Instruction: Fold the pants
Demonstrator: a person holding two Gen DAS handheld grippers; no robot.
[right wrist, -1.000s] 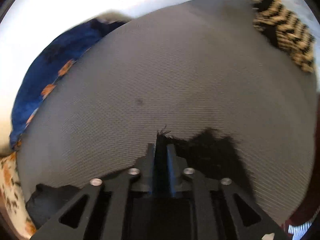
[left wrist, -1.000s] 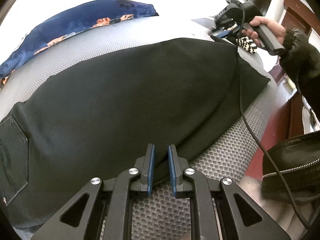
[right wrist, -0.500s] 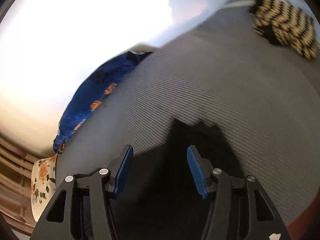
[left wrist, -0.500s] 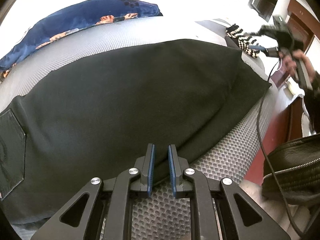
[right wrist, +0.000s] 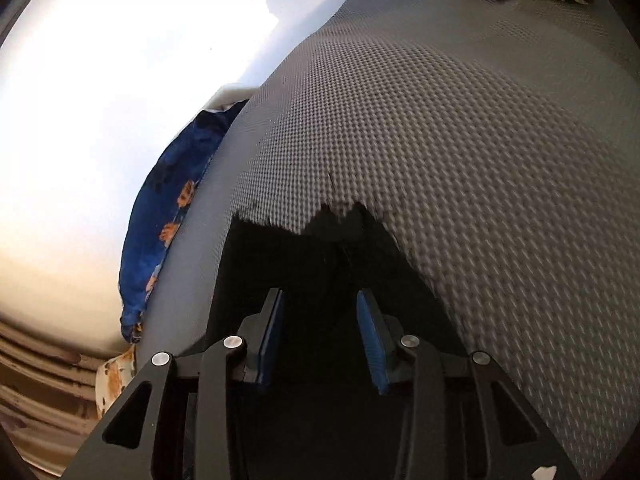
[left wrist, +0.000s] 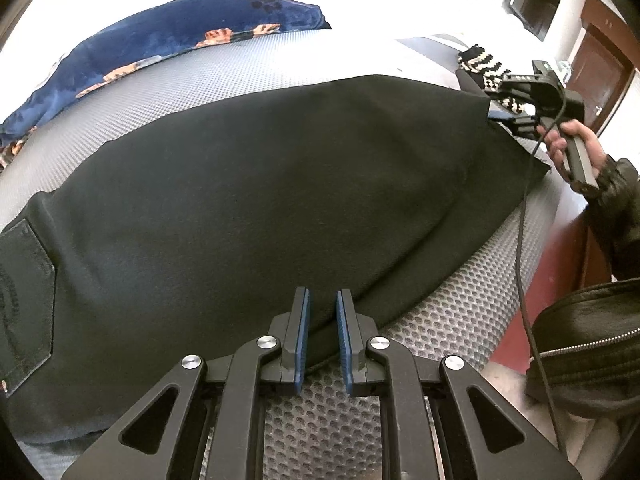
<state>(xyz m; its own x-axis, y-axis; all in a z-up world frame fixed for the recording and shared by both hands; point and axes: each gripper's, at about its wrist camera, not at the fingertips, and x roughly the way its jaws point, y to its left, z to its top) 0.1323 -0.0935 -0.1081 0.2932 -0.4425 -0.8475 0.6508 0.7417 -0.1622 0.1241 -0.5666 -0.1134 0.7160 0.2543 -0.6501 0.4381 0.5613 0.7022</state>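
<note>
- Pants (left wrist: 248, 200): laid flat across mat (left wrist: 452, 316).
- Blanket (left wrist: 160, 40): set behind pants, at mat's far edge.
- Knit (left wrist: 484, 66): placed beyond pants' right end.
- Left gripper (left wrist: 322, 334): positioned over pants' near edge.
- Right gripper (right wrist: 320, 340): positioned over pants' hem.

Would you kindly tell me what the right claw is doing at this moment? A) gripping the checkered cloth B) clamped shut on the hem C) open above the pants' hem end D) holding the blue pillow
C: the right claw stands open, with the black pants hem lying loose beneath.
</note>
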